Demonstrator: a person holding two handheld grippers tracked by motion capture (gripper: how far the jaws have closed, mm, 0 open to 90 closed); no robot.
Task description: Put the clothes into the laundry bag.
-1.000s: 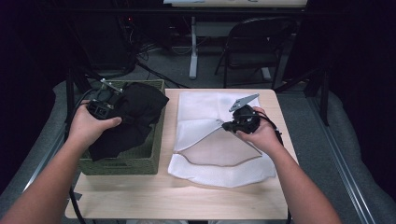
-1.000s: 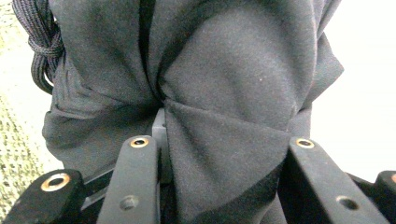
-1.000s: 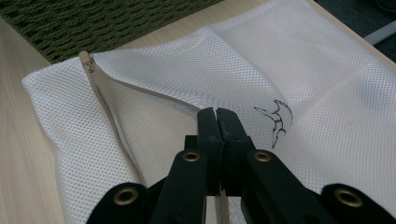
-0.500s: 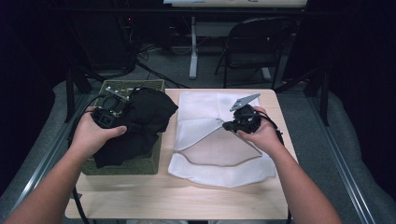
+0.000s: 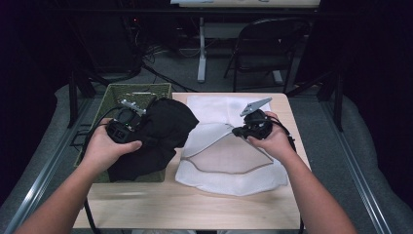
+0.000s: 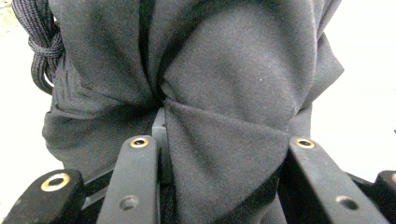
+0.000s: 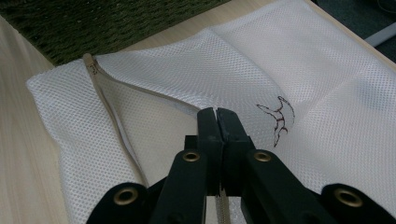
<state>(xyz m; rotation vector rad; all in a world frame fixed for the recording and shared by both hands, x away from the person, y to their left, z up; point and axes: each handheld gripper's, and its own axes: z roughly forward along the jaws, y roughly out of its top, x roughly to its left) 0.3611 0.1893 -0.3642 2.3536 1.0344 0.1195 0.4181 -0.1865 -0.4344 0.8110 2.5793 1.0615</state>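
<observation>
Clothes are halfway there. From above, the left hand-held gripper grips the black cloth over the green basket. Its own view shows cloth bunched between the jaws. The right hand-held gripper pinches the white mesh bag open (nothing inside yet).

Left gripper clamped on black garment, left of it; right gripper to its right, jaws pinched together.
</observation>
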